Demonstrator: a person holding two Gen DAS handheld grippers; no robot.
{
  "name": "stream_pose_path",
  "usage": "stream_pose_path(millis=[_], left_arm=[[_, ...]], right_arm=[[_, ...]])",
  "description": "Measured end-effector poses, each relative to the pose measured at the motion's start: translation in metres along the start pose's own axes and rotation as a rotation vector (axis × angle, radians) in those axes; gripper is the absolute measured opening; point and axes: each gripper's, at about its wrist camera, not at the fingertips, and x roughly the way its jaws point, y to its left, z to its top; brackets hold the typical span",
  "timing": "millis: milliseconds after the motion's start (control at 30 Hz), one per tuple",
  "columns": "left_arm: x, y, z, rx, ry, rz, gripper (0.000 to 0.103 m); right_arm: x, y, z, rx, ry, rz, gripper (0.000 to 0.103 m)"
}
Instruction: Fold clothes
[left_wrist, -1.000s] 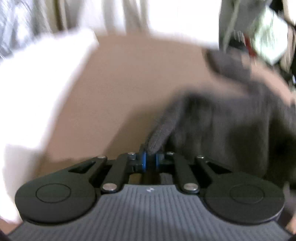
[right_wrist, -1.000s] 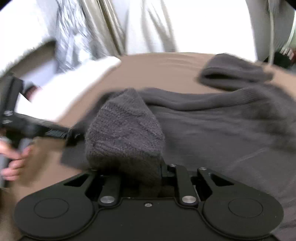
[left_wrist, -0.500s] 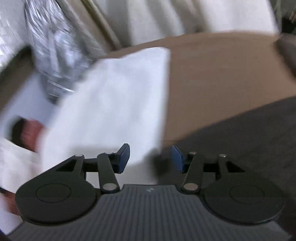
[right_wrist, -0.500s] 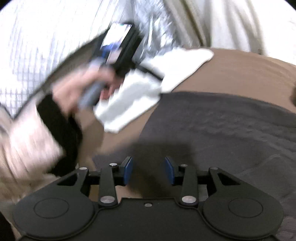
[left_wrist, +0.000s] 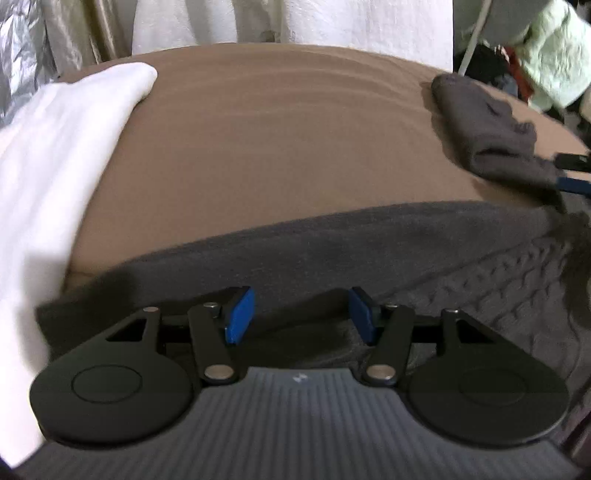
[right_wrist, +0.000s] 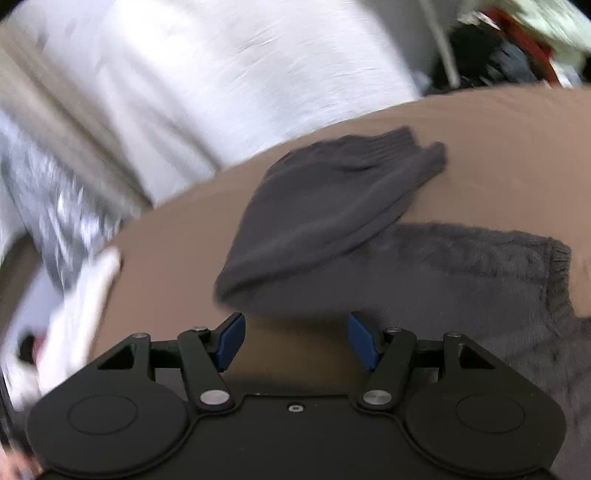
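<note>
Both sets of jaws opening and gripping nothing, dark grey sweater (left_wrist: 369, 251) spread across the brown bed (left_wrist: 277, 129), loose sleeve (right_wrist: 325, 206) angling up-right just ahead of the right gripper (right_wrist: 295, 339), left gripper (left_wrist: 301, 317) over the body's near edge.
</note>
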Motion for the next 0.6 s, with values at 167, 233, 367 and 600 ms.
stream_pose_path(millis=[167, 233, 367, 600], left_arm=[[0.009, 0.016, -0.005, -0.021, -0.026, -0.007, 0.056], [0.011, 0.023, -0.002, -0.023, -0.031, -0.003, 0.056], [0.008, 0.037, -0.001, -0.059, -0.045, -0.014, 0.056], [0.0, 0.055, 0.0, -0.122, -0.07, -0.016, 0.056]], right_arm=[[0.042, -0.014, 0.019, 0.157, -0.087, -0.044, 0.068], [0.061, -0.011, 0.025, 0.172, -0.089, -0.075, 0.078], [0.084, 0.014, 0.034, 0.053, -0.125, -0.156, 0.058], [0.052, 0.139, -0.007, -0.671, -0.282, -0.288, 0.016]])
